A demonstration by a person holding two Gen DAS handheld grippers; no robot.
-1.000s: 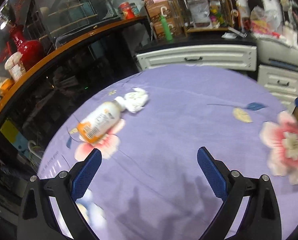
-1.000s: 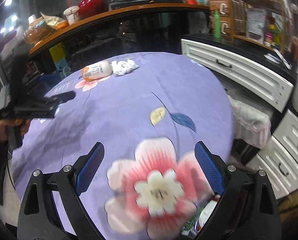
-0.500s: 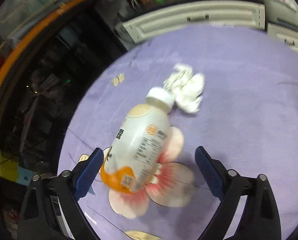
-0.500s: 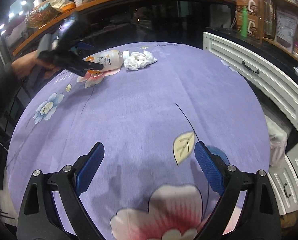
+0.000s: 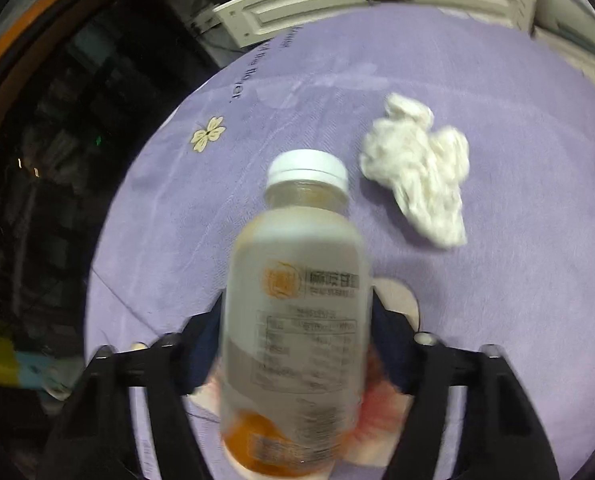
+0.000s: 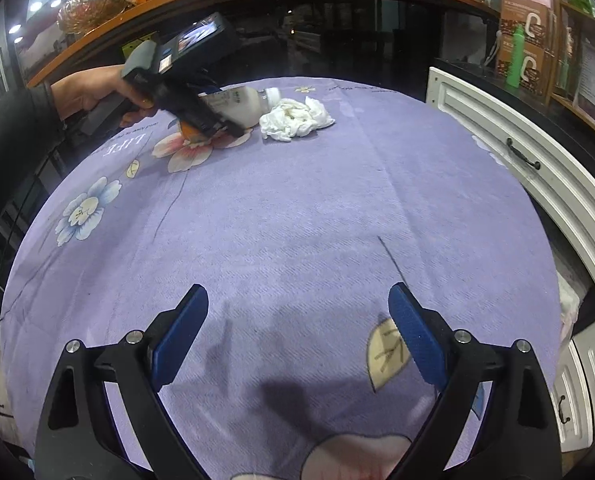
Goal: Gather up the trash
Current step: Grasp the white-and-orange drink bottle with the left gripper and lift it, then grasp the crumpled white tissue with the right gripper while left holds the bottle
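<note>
Left gripper (image 5: 297, 344): jaws closing around lying bottle (image 5: 297, 320). Right gripper (image 6: 297, 336): fingers wide apart, empty, above tablecloth (image 6: 297, 208). Crumpled tissue (image 5: 421, 172) beside cap.

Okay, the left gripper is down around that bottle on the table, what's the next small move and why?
Probably finish closing, then lift. The left gripper is closing with the bottle lying between its fingers, which sit at the bottle's sides, though blur hides whether they press yet. The crumpled tissue lies apart near the cap, so it should stay clear.
</note>
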